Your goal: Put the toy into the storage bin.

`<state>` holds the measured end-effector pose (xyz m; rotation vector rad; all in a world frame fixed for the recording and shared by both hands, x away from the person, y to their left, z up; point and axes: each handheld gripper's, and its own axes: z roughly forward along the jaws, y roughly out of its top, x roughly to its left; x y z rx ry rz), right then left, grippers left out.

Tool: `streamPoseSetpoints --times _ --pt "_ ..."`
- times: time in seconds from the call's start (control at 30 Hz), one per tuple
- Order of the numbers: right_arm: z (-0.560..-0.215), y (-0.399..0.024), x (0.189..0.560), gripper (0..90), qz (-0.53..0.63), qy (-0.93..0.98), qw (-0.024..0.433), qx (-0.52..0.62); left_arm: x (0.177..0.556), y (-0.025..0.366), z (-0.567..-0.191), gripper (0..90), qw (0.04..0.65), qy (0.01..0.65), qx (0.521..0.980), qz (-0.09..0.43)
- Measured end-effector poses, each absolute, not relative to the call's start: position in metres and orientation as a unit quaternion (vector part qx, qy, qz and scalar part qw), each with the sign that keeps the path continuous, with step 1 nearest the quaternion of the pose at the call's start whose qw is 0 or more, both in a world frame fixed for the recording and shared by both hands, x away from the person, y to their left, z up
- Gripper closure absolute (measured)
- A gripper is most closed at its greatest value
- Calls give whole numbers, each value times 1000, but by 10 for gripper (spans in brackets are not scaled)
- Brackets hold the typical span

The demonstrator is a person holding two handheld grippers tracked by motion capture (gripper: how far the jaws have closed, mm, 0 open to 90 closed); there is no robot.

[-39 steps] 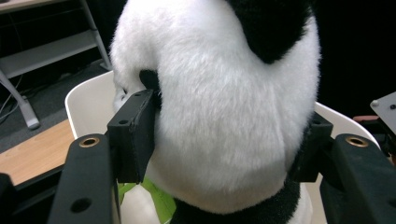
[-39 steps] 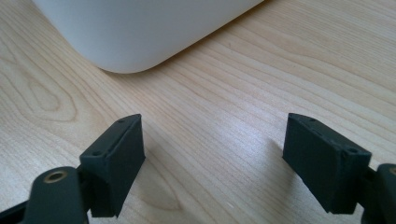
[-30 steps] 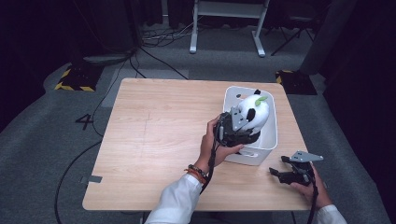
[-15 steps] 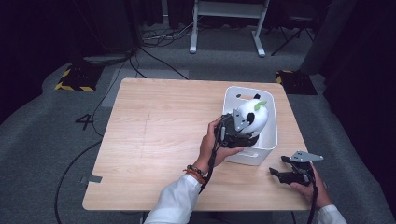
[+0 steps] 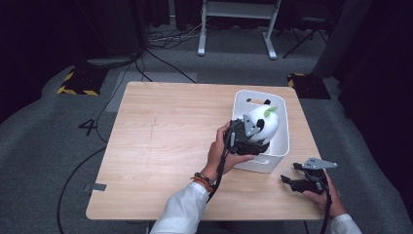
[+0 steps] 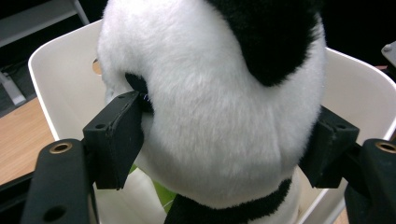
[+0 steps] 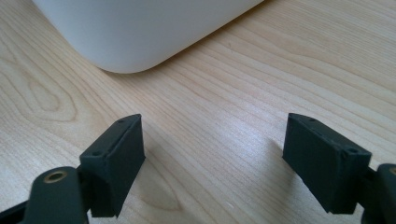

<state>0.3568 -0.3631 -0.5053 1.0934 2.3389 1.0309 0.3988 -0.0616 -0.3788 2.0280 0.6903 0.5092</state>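
In the high view the panda plush toy [image 5: 263, 123] sits inside the white bin [image 5: 287, 127], which stands on the wooden surface [image 5: 160, 146] at about 3 o'clock from the middle of it. The toy is white with black patches, and a small green leaf [image 5: 270, 110] is on the top of its head. The left gripper [image 5: 246, 136] is at the near rim of the bin, at about 7 o'clock from the toy, and the left hand [image 5: 224, 151] holds it from outside the bin. In the left gripper view the toy [image 6: 210, 102] is between the two black jaws; both jaws lie against the fur at the sides of the round head, one near a black eye patch, and the fur does not look much pressed. These jaws have just been opening, with the toy between them. Whether the pads press on the fur or only touch it I cannot tell for sure. Behind the toy the white wall of the bin [image 6: 60, 79] is seen. The right gripper [image 5: 287, 181] rests low over the surface at about 5 o'clock from the bin, near the front edge, held by the right hand [image 5: 324, 195]. In the right gripper view its jaws stand wide apart with nothing between them, only the bare wood [image 7: 224, 116], and a rounded corner of the bin [image 7: 135, 28] is just ahead at 12 o'clock.
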Motion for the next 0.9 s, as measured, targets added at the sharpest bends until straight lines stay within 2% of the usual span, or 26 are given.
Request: streamPoseSetpoints --times 0.53,0.9 --pt "-505 -363 357 204 365 828 180 387 397 -59 -377 232 425 264 842 204" --pt "-505 -363 357 204 365 828 180 387 397 -56 -376 161 424 275 842 191"
